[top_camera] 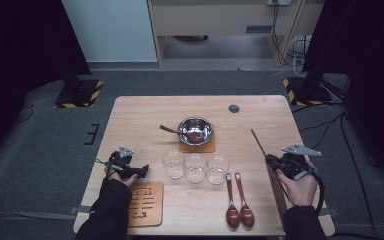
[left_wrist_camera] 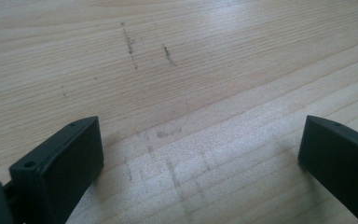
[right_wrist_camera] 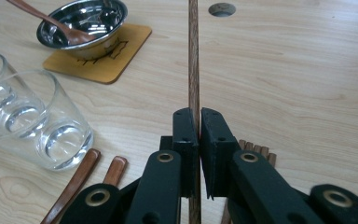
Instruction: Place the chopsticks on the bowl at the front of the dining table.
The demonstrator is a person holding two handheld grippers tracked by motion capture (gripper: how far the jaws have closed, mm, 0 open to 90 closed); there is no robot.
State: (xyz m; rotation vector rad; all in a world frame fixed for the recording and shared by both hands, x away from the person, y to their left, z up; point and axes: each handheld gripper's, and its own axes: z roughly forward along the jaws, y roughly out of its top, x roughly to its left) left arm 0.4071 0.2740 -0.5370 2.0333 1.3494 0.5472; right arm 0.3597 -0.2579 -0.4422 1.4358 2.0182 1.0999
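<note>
Right claw (right_wrist_camera: 195, 122) is pinched tight on a single wooden chopstick (right_wrist_camera: 194, 56), and that is the piece in play. In the right gripper view the stick runs straight out from between the jaws, its far end pointing past the right side of the steel bowl (right_wrist_camera: 84, 21). The bowl is our landmark: it sits on a square wooden coaster (right_wrist_camera: 116, 58) with a brown spoon (right_wrist_camera: 51, 21) resting inside.

From the high view, the chopstick (top_camera: 258, 142) slants up to the right of the bowl (top_camera: 195, 130), with the right claw (top_camera: 274, 161) gripping it near its lower end. That looks a tricky hold: a thin, stiff, very light stick, smooth-finished, likely to swivel or slide between flat pads. A grip nearer the middle would steady it; taken this low, the long free end will probably wag with any wrist turn. It should not break easily, but it could roll off if let go on the tabletop (top_camera: 260, 107).

More chopsticks (right_wrist_camera: 256, 149) lie just under the right claw. In front of the bowl, on the person's side, stand three clear glasses (top_camera: 195, 166), fragile and worth a wide berth, and two wooden spoons (top_camera: 239, 202) lie nearer the person, right of centre.

Left claw (top_camera: 142, 171) sits left of the bowl and nearer the person, jaws spread wide over bare wood in the left gripper view, gripping nothing, just above a second slotted wooden coaster (top_camera: 145, 204).
</note>
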